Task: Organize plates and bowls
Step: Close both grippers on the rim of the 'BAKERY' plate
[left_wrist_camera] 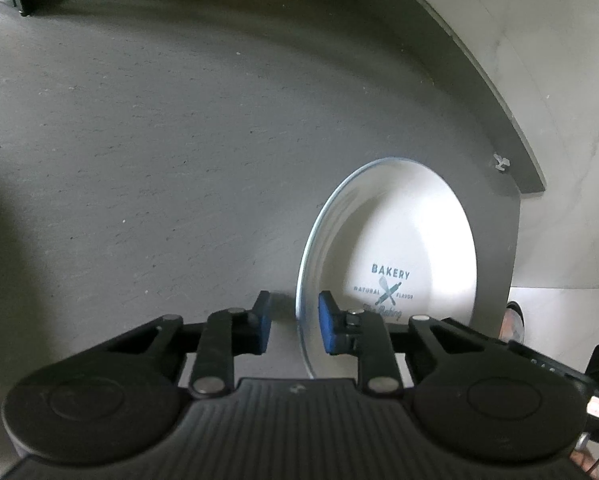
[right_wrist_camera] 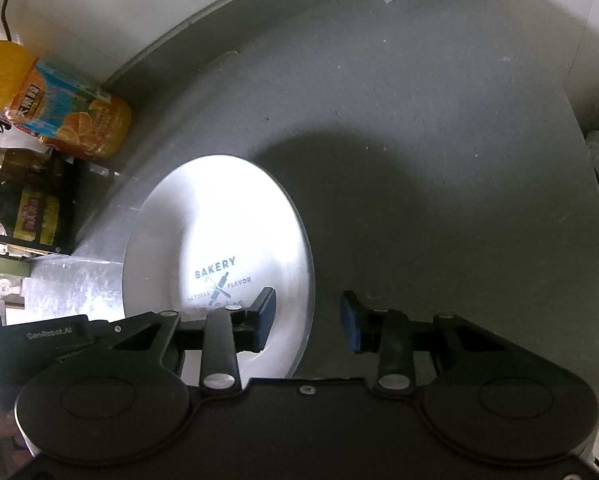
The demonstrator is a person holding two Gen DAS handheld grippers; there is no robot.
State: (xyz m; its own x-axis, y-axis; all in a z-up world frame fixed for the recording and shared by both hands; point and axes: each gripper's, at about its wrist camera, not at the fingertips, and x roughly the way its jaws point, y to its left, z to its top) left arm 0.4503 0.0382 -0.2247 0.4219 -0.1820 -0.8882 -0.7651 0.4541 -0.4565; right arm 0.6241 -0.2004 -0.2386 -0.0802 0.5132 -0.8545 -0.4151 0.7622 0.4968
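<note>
My left gripper (left_wrist_camera: 292, 326) sits at the bottom centre of its view with the jaws parted to a middling gap, nothing pinched between them. The left edge of the white plate (left_wrist_camera: 399, 240) runs up through that gap: the rim passes just inside my right-hand blue pad (left_wrist_camera: 328, 322), while the other pad stands clear over bare grey tabletop (left_wrist_camera: 139, 160). I can't tell whether the pad touches the rim or only hangs beside it. The plate's body spreads away to the right of centre in that frame, its BAKERY print upright toward me.

My right gripper (right_wrist_camera: 309, 320) is spread wider and also holds nothing. In its view the plate (right_wrist_camera: 219, 220) lies to the left of centre: my left-hand finger (right_wrist_camera: 265, 316) overlaps the plate's lower right part, the rim falls in the gap between the fingers, and the other finger hovers over grey tabletop (right_wrist_camera: 459, 160). So the plate lies between my two tools, each one straddling an opposite edge, and neither is plainly nearer.

The plate is round, so it has no long axis to line up with; what counts is that each rim runs roughly along my fingers, so a squeeze would close across it.

Further out, at the upper left of the right view, an orange juice bottle (right_wrist_camera: 51, 108) lies near a dark shelf (right_wrist_camera: 39, 208) of packets, well apart from the plate. I see no bowl.
</note>
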